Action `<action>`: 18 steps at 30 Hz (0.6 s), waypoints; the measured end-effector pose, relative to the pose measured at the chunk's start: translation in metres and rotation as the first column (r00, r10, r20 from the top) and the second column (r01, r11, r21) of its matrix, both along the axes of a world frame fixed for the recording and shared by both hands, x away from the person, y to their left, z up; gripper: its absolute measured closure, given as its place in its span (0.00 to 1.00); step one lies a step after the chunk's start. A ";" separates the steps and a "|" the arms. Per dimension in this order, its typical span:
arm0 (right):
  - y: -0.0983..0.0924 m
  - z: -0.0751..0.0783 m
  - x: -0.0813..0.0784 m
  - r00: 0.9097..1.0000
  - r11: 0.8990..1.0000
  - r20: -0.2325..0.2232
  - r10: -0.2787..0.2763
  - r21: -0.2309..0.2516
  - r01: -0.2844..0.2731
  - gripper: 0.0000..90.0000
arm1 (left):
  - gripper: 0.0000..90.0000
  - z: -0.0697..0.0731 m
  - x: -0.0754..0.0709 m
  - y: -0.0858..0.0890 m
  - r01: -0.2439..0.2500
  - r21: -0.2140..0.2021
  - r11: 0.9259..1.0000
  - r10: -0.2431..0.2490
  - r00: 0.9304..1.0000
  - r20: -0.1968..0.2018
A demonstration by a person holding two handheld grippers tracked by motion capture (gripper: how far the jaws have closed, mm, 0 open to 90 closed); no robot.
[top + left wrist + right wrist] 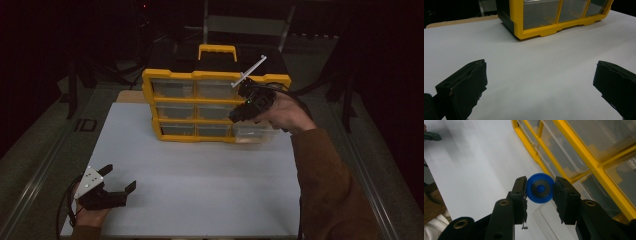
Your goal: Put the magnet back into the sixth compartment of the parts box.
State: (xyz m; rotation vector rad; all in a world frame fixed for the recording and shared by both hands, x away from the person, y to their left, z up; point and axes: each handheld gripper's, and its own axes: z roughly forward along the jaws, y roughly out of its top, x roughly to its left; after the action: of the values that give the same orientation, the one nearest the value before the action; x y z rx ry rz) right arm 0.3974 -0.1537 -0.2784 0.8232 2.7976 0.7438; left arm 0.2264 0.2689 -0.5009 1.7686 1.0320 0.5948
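While right claw (pixel 540 191) pinches blue disc (pixel 539 190) by rim, disc hangs above pulled-out clear drawer (pixel 256 131) at organizer's (pixel 175 80) 5 o'clock corner, likely for drop-in. Left claw (pixel 117 182) spread, nothing held, parked at desk's (pixel 200 175) 7 o'clock, clear of work.

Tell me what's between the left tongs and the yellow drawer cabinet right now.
Nothing: bare white tabletop runs from the open left tongs to the yellow drawer cabinet, shown in the left gripper view and the high view.

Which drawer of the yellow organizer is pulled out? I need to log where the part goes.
The bottom-right drawer: it juts forward from the yellow organizer beneath the right claw, which grips a blue disc; the others sit flush.
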 end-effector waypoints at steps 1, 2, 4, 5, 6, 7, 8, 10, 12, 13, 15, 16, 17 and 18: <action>-0.001 0.000 0.000 1.000 1.000 0.000 -0.004 -0.001 0.004 0.70 | 0.00 0.000 0.000 0.000 0.001 0.000 1.000 -0.001 1.000 0.000; -0.002 0.000 0.001 1.000 1.000 0.000 -0.007 -0.003 0.007 0.70 | 0.00 0.000 0.000 0.000 0.001 0.001 1.000 -0.001 1.000 0.000; -0.004 -0.001 0.002 1.000 1.000 -0.003 -0.014 -0.005 0.014 0.70 | 0.00 0.000 0.000 0.000 0.001 0.001 1.000 -0.001 1.000 0.000; -0.004 -0.001 0.002 1.000 1.000 -0.001 -0.019 -0.009 0.019 0.70 | 0.00 0.000 0.000 0.000 0.001 0.001 1.000 -0.001 1.000 0.000; -0.005 -0.001 0.002 1.000 1.000 -0.001 -0.021 -0.011 0.021 0.70 | 0.00 0.000 0.000 0.000 0.001 0.001 1.000 -0.001 1.000 0.001; -0.006 -0.002 0.002 1.000 1.000 -0.001 -0.024 -0.014 0.024 0.70 | 0.00 0.000 0.000 0.000 0.000 0.000 1.000 0.000 1.000 0.001; -0.007 -0.002 0.003 1.000 0.999 -0.001 -0.028 -0.017 0.028 0.70 | 0.00 0.000 0.000 0.000 0.000 0.002 1.000 0.000 1.000 0.001; -0.009 -0.002 0.003 0.999 0.999 -0.001 -0.035 -0.020 0.035 0.70 | 0.00 0.000 0.000 0.000 0.001 0.001 1.000 -0.001 1.000 0.001; -0.010 -0.003 0.004 0.999 0.999 -0.001 -0.039 -0.026 0.039 0.70 | 0.00 0.000 0.000 0.000 0.000 0.001 1.000 0.000 1.000 0.001; -0.011 -0.004 0.004 0.999 0.999 -0.002 -0.041 -0.027 0.041 0.70 | 0.00 0.000 0.000 0.000 0.000 0.002 1.000 0.000 1.000 0.002; -0.013 -0.005 0.005 0.999 0.998 -0.003 -0.051 -0.031 0.051 0.70 | 0.00 0.000 0.000 0.000 0.000 0.001 1.000 0.000 1.000 0.002; -0.014 -0.005 0.005 0.999 0.998 -0.003 -0.052 -0.031 0.052 0.70 | 0.00 0.000 0.000 0.000 0.000 0.002 1.000 0.000 1.000 0.002; -0.016 -0.006 0.006 0.998 0.998 -0.003 -0.056 -0.032 0.056 0.70 | 0.00 0.000 0.000 0.000 0.000 0.002 1.000 0.000 1.000 0.002; -0.016 -0.006 0.006 0.998 0.998 -0.003 -0.059 -0.032 0.059 0.70 | 0.00 0.000 0.000 0.000 0.000 0.002 1.000 0.000 1.000 0.002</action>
State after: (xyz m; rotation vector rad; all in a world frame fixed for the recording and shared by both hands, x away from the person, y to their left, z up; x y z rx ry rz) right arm 0.4033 -0.1701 -0.2847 0.8981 2.7682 0.6868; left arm 0.2263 0.2691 -0.5006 1.7694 1.0306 0.5976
